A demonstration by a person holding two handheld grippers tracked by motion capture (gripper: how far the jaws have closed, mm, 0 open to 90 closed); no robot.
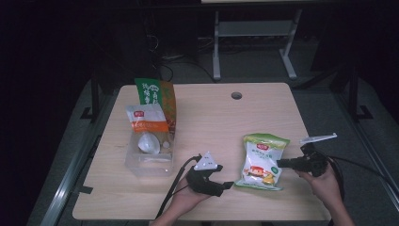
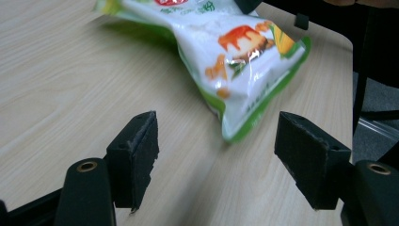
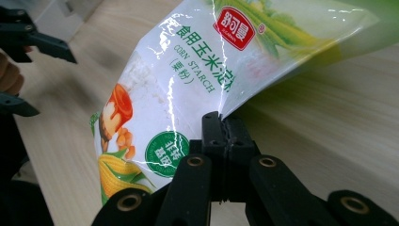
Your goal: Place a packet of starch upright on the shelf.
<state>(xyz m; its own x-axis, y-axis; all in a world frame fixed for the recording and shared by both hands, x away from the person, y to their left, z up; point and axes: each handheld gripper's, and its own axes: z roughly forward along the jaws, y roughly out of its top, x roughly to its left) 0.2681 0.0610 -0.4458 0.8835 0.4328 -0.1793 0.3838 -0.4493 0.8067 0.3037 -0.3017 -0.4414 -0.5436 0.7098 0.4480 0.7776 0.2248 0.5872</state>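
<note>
Right gripper (image 1: 282,163) clamped on corn starch bag (image 1: 261,161), left gripper (image 1: 226,181) wide open beside it
High view: bag flat on wooden table (image 1: 211,117), between both grippers, clear plastic bin (image 1: 149,160) well to its left; left gripper view: pads apart around nothing, bag corner just ahead; right gripper view: jaws pinched tight on bag's edge
</note>
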